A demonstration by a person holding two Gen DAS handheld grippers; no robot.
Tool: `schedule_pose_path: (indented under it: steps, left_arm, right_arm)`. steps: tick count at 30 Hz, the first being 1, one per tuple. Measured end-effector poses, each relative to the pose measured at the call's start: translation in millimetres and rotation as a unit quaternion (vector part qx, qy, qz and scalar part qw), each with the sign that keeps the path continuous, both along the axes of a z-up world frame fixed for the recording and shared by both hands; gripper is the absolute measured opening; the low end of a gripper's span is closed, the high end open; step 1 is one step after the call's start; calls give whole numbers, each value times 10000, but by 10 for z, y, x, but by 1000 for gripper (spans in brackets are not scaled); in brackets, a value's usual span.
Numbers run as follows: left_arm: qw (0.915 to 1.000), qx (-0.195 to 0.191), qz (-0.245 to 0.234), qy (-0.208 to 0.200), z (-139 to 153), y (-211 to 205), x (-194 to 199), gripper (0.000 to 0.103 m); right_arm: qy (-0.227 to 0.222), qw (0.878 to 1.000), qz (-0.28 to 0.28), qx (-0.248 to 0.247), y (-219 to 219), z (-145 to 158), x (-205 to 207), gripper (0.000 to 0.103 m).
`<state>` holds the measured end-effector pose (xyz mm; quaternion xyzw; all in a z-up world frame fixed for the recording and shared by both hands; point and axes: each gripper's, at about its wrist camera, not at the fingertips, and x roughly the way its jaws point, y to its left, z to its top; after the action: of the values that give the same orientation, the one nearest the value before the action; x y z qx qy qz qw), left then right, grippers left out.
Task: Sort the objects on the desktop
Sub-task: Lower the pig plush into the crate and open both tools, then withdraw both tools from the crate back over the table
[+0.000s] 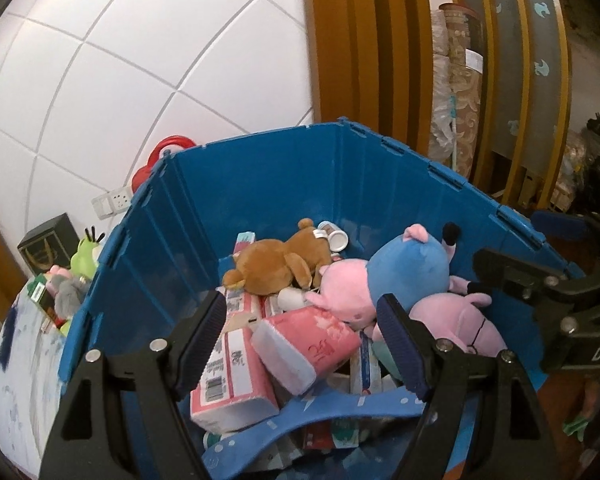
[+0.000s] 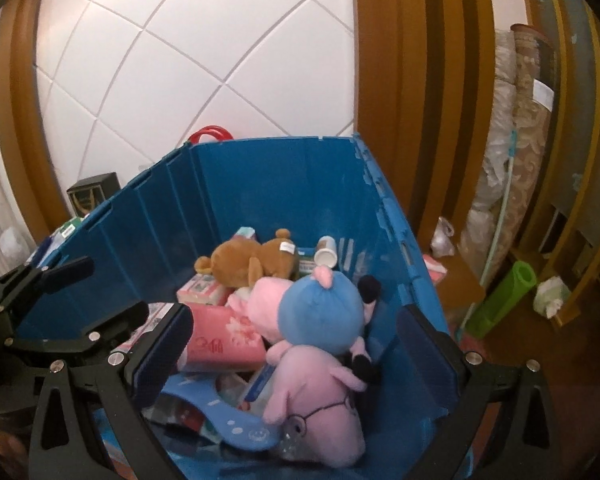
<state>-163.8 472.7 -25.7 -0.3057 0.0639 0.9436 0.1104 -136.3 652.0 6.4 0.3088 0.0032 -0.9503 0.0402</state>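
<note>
A blue plastic crate (image 1: 284,184) (image 2: 260,192) holds a brown plush bear (image 1: 276,264) (image 2: 240,264), pink and blue pig plushes (image 1: 404,264) (image 2: 320,312), a pink plush with glasses (image 2: 320,404), pink tissue packs (image 1: 312,348) (image 2: 220,344), a white bottle (image 2: 326,252) and a blue band (image 1: 312,412). My left gripper (image 1: 304,340) is open and empty above the crate's near side. My right gripper (image 2: 296,356) is open and empty over the pig plushes; it shows at the right of the left wrist view (image 1: 548,292).
Left of the crate, small toys (image 1: 80,264), a dark box (image 1: 48,240) and a red handle (image 1: 168,152) stand by the white wall. On the floor to the right lie a green roll (image 2: 504,296), bags and rolled fabric (image 2: 512,160).
</note>
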Motion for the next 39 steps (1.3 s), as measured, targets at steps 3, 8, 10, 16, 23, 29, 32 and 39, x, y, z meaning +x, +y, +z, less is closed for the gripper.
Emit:
schedule_pose_path:
  steps: [3,8,10,16,23,29,32,39]
  left_arm:
    - [9999,93,100,62,20,-100,111,77]
    - [9991,133,324,255,95,-305,300,77]
    - [9980,117,457,410,151,-426,388,77]
    - [9946,284,722,689,295,-864,583,78]
    - [9907,526,893,886,320,-1650,767,81]
    - [9860,698,1106,1034,241,-2785,954,81]
    - [9840,606,1326,1026,162,-3428,1041,81]
    - [9770,653,1906,693,-155,-4688,1079,81]
  right_arm:
    - [130,9999,-46,-72,25,21,94,103]
    - [413,9987,-269,120,-108,18,265,103]
    - [608,9969,-371,344,-231,14,338,103]
    - [741,9950,-467,481,-568,23,473,103]
    - [765,9945,-456,549,-1142,85,601,103]
    - [931,9946,-285,369,-2037,159,696,103]
    - [882,9956,-141,266,-2631,127,651,103]
    - [688,9972,228,168,-3722,-94,578,103]
